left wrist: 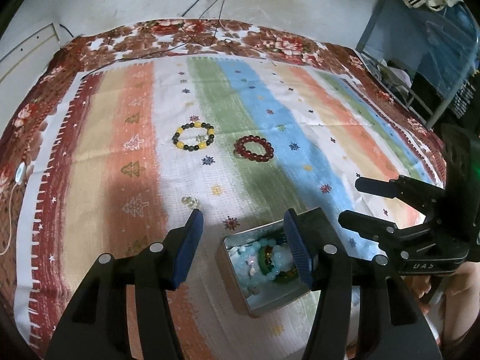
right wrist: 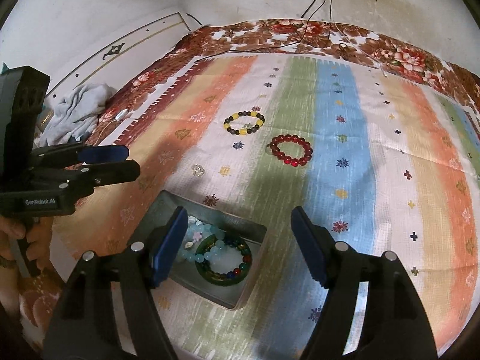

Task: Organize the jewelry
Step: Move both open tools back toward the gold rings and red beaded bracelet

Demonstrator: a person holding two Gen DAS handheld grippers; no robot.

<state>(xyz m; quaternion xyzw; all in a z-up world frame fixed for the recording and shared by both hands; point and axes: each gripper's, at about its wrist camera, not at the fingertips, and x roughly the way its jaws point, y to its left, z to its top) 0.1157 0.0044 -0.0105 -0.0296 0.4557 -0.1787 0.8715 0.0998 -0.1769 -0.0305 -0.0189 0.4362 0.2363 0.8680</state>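
On the striped cloth (right wrist: 339,114) we keep both the left gripper (left wrist: 243,246) and right gripper (right wrist: 237,243) released above the tin (right wrist: 255,273) of bracelets; red bracelet (right wrist: 291,150) lies at twelve o'clock, yellow-black bracelet (right wrist: 244,123) at eleven.

Striped cloth (right wrist: 345,114) patterned with stars and small trees, laid over a red floral blanket (right wrist: 399,54), black cables (right wrist: 318,9) trailed down a stained white wall (left wrist: 285,3), grey crumpled fabric (right wrist: 78,105) heaped beside the blanket, blue metal frame (left wrist: 420,45) seen at one edge.
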